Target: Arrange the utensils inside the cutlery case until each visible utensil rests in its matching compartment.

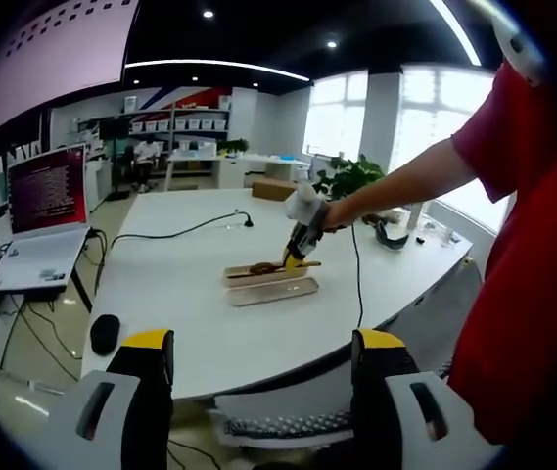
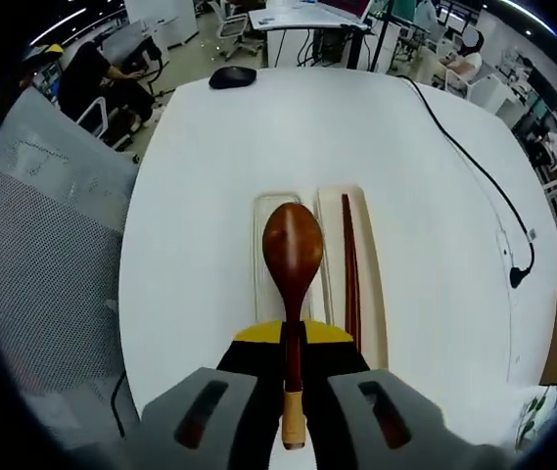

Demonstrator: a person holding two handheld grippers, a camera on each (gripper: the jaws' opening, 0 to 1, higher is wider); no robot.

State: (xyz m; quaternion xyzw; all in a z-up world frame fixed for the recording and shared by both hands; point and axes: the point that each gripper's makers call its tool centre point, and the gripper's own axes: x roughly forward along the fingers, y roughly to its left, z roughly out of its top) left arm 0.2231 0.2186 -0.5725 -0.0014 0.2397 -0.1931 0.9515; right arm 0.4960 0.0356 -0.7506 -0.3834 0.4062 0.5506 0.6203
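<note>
Over the white counter [image 2: 258, 127], the right gripper [image 2: 293, 392] has its jaws closed on the handle of a wooden spoon [image 2: 292, 257], holding it lengthwise so the bowl points away and lines up with the left-hand tray of the cutlery case [image 2: 374, 294]. That alignment looks deliberate: the spoon hangs right above the long slot it seems meant for, so it could be lowered straight in. The spoon is dark reddish-brown and glossy, with a paler band at the butt of the handle. Beside it, in the right-hand tray, lie dark red chopsticks [image 2: 350, 269], running parallel to the spoon. The case itself is pale and translucent, two narrow trays side by side near the counter's near edge.

From the left gripper view, the left gripper [image 1: 258, 367] is held back well off the counter, its jaws wide apart and holding nothing, apparently kept clear while the right does the placing. A black mouse [image 1: 105, 333] and a laptop [image 1: 38, 211] sit off to the left.
</note>
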